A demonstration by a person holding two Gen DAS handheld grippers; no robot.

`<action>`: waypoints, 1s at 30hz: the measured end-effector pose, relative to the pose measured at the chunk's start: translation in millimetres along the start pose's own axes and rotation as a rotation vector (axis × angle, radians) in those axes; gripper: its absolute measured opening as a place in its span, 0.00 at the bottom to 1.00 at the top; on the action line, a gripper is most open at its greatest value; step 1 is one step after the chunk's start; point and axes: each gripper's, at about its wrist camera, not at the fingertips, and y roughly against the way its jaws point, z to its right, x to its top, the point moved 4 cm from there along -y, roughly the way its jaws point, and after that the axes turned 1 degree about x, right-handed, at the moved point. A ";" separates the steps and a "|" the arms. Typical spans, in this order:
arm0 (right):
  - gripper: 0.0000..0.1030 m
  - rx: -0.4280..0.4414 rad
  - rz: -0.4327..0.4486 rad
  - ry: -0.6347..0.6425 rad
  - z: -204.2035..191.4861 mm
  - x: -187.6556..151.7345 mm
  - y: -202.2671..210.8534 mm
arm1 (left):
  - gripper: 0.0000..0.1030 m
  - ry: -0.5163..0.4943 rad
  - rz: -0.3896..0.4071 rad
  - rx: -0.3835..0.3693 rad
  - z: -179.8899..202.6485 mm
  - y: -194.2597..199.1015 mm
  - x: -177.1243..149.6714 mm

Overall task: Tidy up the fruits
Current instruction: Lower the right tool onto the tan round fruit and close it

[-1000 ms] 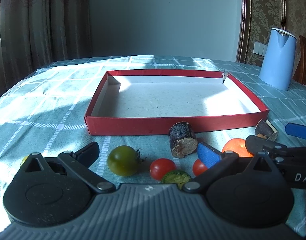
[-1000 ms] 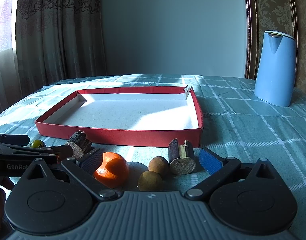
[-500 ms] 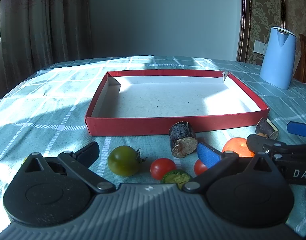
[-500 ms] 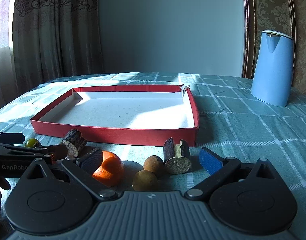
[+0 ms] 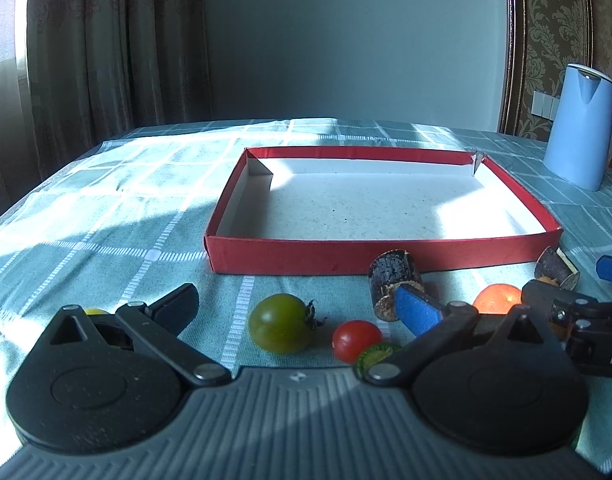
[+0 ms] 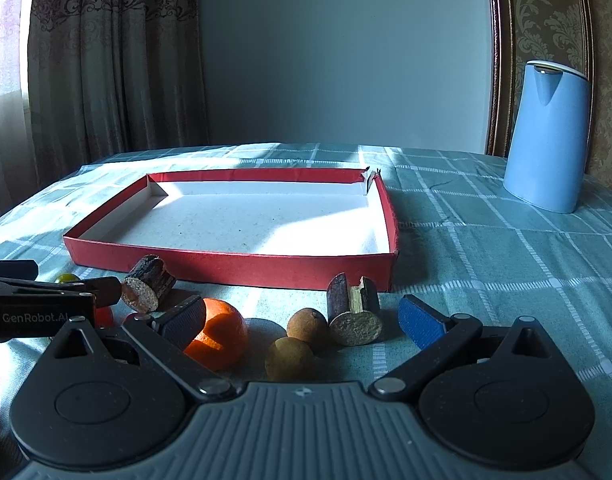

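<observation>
- While both grippers hover low over the table, the left gripper (image 5: 295, 312) fills the bottom of its own view with jaws spread wide and nothing between them.
- Just beyond its fingers, at lower centre of that view, lie a green tomato (image 5: 279, 323), a red cherry tomato (image 5: 356, 340) and a small green fruit (image 5: 376, 354) half hidden by the right finger.
- Right of these, a dark stick piece (image 5: 394, 280) lies on its side, its cut end behind the blue pad (image 5: 418, 314).
- At lower right of the left view, an orange (image 5: 496, 298) shows behind the other tool.
- Likewise the right gripper (image 6: 301, 316) stands wide open and empty at the bottom of its view.
- Between its fingers, at lower centre, sit the orange (image 6: 221, 336) touching the left pad, two brown round fruits (image 6: 289, 354), and a second stick piece (image 6: 354, 308).
- Farther back, mid-frame in both views, the red tray (image 6: 233, 266) rests on the checked cloth (image 6: 486, 248) with nothing in it; all fruit lies outside, along its near wall.
- At upper right stands a blue jug (image 6: 546, 136), well apart from the tray.
</observation>
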 end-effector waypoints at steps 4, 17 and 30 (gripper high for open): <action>1.00 -0.003 0.007 -0.006 2.9 -1.2 3.0 | 1.00 0.010 -0.004 0.001 -5.6 2.2 -1.1; 1.00 -0.026 -0.006 -0.010 43.8 -18.5 29.9 | 1.00 -0.007 -0.022 -0.033 -6.7 5.0 -7.5; 0.72 0.059 -0.075 0.085 21.8 -24.3 20.2 | 1.00 -0.010 -0.024 -0.035 -6.1 5.1 -8.0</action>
